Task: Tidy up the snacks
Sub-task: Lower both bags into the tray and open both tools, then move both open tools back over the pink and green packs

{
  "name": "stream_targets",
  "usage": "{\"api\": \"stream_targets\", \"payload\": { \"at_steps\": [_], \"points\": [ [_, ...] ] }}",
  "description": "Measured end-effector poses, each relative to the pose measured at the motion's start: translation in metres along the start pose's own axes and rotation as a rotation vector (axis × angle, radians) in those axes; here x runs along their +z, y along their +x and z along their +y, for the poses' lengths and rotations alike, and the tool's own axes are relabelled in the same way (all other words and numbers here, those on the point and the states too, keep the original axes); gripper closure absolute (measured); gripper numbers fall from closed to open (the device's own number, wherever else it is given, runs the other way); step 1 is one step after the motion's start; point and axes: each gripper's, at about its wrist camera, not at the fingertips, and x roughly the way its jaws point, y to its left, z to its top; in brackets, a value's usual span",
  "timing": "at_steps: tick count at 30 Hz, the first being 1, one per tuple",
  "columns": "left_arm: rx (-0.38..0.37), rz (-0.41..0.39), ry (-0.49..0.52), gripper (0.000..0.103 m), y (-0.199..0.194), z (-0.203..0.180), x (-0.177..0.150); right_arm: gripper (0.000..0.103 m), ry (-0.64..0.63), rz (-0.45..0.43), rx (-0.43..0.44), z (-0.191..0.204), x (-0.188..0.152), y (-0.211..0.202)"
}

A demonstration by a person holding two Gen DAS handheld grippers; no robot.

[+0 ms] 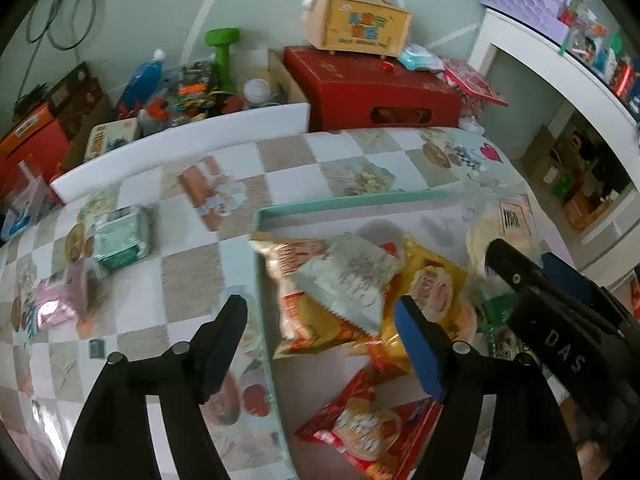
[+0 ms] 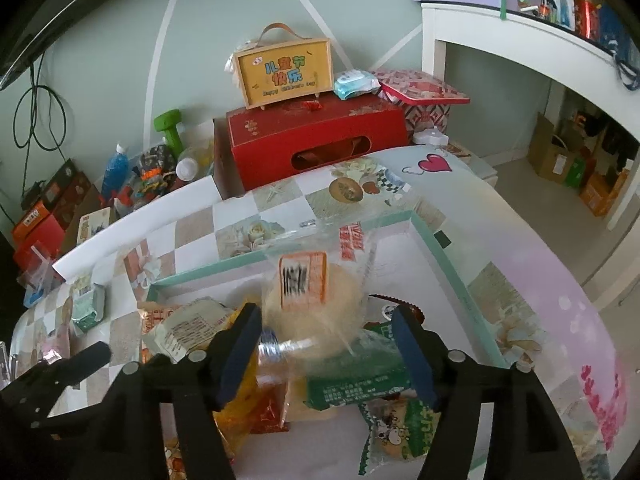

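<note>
A shallow white tray with a mint-green rim point(image 1: 320, 205) point(image 2: 452, 272) lies on the table and holds several snack packets. My left gripper point(image 1: 320, 316) is open and empty above the tray's left edge, over a pale grey packet point(image 1: 352, 276) and a yellow packet point(image 1: 432, 280). A red packet point(image 1: 368, 428) lies nearer. My right gripper point(image 2: 326, 328) is open in the tray. A clear bag with a round pale cake point(image 2: 308, 300) sits between its fingers, apart from the pads. A green packet point(image 2: 360, 376) lies under it. The right gripper also shows in the left wrist view point(image 1: 532, 280).
A green-and-white packet point(image 1: 120, 238) and a pink packet point(image 1: 60, 300) lie on the checkered tablecloth left of the tray. A red box point(image 2: 316, 136) with a yellow handled box point(image 2: 284, 72) on it stands behind the table. Clutter lines the back left; a white shelf point(image 2: 500, 36) stands at right.
</note>
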Motion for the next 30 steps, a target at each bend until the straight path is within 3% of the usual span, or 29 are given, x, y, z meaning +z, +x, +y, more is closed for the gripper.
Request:
{"api": "stream_targets", "payload": {
  "at_steps": [4, 6, 11, 14, 22, 30],
  "points": [
    [0.065, -0.026, -0.06, 0.02, -0.012, 0.025, -0.006, 0.019, -0.013, 0.029, -0.021, 0.003, -0.001, 0.001],
    [0.116, -0.037, -0.091, 0.006, -0.016, 0.039, -0.008, 0.017, -0.023, 0.039, -0.026, 0.005, -0.001, 0.0],
    [0.165, -0.035, -0.136, 0.005, -0.015, 0.061, -0.011, 0.0, -0.024, 0.041, -0.027, 0.011, -0.002, -0.007],
    [0.159, -0.024, -0.14, 0.0, -0.01, 0.06, -0.01, 0.0, -0.029, 0.04, -0.031, 0.014, -0.003, -0.011],
    [0.129, -0.037, -0.096, 0.0, -0.009, 0.04, -0.007, 0.0, -0.03, 0.053, -0.055, 0.015, -0.003, -0.01],
    [0.147, -0.056, -0.124, 0.0, -0.017, 0.056, -0.01, 0.0, -0.038, 0.057, -0.052, 0.017, -0.004, -0.01]
  ]
}}
